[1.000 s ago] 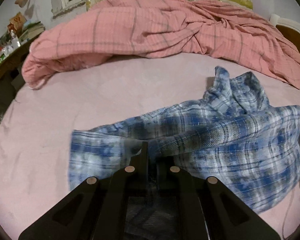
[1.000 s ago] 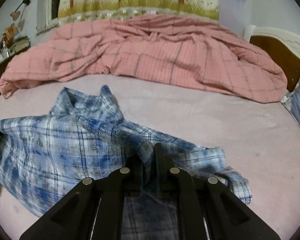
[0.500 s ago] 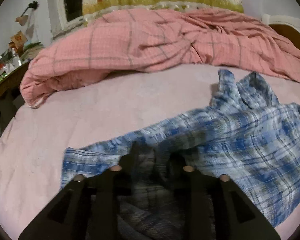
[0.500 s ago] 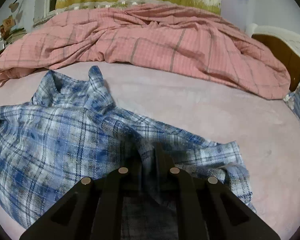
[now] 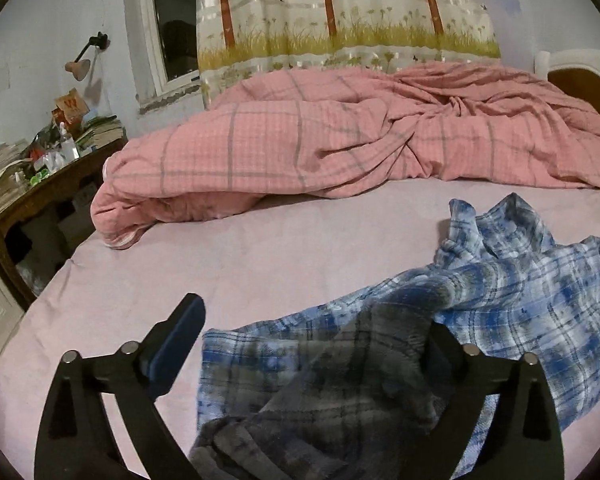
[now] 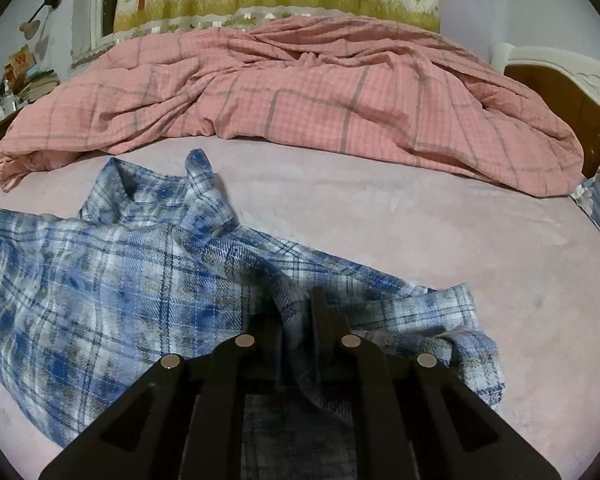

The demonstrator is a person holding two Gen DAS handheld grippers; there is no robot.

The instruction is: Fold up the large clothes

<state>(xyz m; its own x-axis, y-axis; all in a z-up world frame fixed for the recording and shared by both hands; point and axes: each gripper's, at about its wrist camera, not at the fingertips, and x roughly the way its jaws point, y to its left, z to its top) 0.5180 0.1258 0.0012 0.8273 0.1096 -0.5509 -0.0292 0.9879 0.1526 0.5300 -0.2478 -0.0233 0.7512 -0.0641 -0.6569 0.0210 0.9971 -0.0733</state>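
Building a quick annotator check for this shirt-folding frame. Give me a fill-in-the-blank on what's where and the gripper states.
1. The blue plaid shirt lies on the ____ bedsheet.
2. The right gripper is ____ on a fold of the shirt.
3. The left gripper has just been opening, and its jaws now stand ____, with shirt cloth lying loose between them.
4. The bunched quilt beyond the shirt is ____ with grey check lines.

Missing words: pink; shut; open; pink

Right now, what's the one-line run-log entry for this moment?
left gripper: open, jaws just opened, cloth lying loose between | right gripper: shut on blue plaid shirt | shirt: unfolded, rumpled on pink sheet
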